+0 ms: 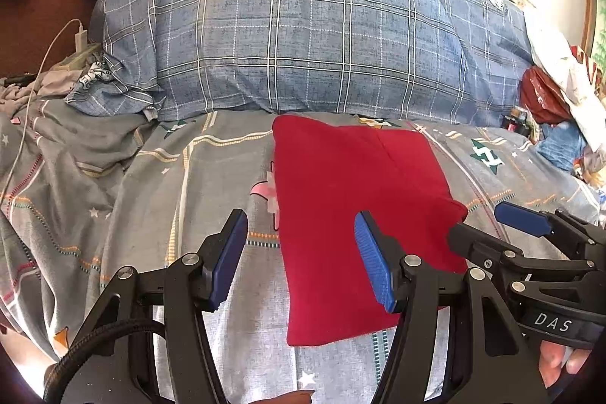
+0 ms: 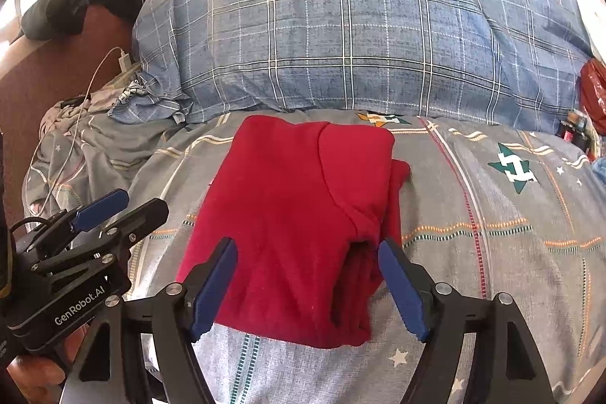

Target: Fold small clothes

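A red garment (image 1: 352, 199) lies folded into a rough rectangle on the grey patterned bedsheet (image 1: 170, 177); in the right wrist view it (image 2: 288, 222) shows a folded layer on its right side. My left gripper (image 1: 299, 252) is open, held just above the garment's left edge. My right gripper (image 2: 306, 275) is open over the garment's near end, jaws wide apart. The right gripper also shows at the right of the left wrist view (image 1: 481, 226), beside the garment's right corner. The left gripper shows at the left of the right wrist view (image 2: 128, 207).
A big blue plaid pillow (image 1: 310, 36) lies right behind the garment. A white charger and cable (image 1: 57, 44) and rumpled clothes lie at the left. Red and blue bags (image 1: 541, 93) sit at the right. Dark clothes (image 2: 68, 6) rest on the brown headboard.
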The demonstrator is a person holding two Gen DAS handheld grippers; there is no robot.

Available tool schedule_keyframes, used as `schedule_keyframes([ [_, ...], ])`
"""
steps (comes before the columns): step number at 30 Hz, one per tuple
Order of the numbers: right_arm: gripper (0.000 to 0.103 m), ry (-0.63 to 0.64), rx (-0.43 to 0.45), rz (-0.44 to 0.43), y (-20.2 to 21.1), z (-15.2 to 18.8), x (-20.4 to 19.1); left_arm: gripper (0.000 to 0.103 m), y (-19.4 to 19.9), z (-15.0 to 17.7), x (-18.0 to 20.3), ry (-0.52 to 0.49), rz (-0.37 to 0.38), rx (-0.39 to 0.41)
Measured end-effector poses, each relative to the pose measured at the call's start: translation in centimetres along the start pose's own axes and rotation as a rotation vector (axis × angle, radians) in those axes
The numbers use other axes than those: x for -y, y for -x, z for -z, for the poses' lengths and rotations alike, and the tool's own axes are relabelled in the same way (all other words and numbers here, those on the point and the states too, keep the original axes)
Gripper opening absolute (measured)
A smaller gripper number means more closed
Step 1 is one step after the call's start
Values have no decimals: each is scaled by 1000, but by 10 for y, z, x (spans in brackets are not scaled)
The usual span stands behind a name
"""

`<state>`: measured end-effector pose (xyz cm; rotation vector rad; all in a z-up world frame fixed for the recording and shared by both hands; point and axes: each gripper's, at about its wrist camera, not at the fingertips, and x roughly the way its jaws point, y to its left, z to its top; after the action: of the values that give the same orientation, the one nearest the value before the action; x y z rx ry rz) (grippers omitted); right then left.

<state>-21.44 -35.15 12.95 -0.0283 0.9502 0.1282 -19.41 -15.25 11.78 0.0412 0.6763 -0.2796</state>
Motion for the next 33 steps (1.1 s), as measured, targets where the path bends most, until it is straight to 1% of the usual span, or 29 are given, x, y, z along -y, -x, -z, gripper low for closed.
schedule_keyframes([
  [24,75,-5,-20,-5,-12,0,-3,59,-12,2,6,-21,-15,-17],
  [29,75,-3,-25,-5,-15,0,-5,59,-17,2,4,-13,-6,-23],
  [33,75,-5,-37,-6,-21,0,-5,59,-22,1,-3,11,16,-21],
])
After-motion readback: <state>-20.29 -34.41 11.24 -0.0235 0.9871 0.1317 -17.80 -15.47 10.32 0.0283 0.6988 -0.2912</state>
